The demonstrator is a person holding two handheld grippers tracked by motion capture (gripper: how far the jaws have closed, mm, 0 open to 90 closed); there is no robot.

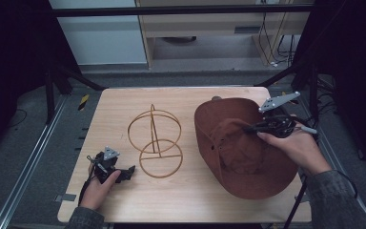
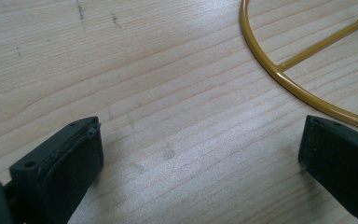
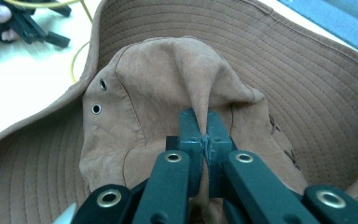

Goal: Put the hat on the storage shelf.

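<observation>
A brown wide-brimmed hat (image 1: 240, 152) is at the table's right, its crown pulled up into a peak. My right gripper (image 1: 249, 128) is shut on a fold of that crown. In the right gripper view the black jaws (image 3: 204, 135) pinch the brown fabric, and the hat's crown (image 3: 154, 88) with two eyelets bunches upward inside the stitched brim. A gold wire hat stand (image 1: 155, 141) sits at the table's middle. My left gripper (image 1: 127, 171) rests on the table just left of the stand's base ring, open, with bare wood between its fingers (image 2: 70, 158). The stand's ring (image 2: 279, 77) curves past at upper right.
The wooden table (image 1: 186, 200) has bare room along its front and at its far left. Dark frame legs stand at both back corners, with cabinets and cables on the floor beyond. In the right gripper view the other hand and the left gripper (image 3: 23, 23) lie far off.
</observation>
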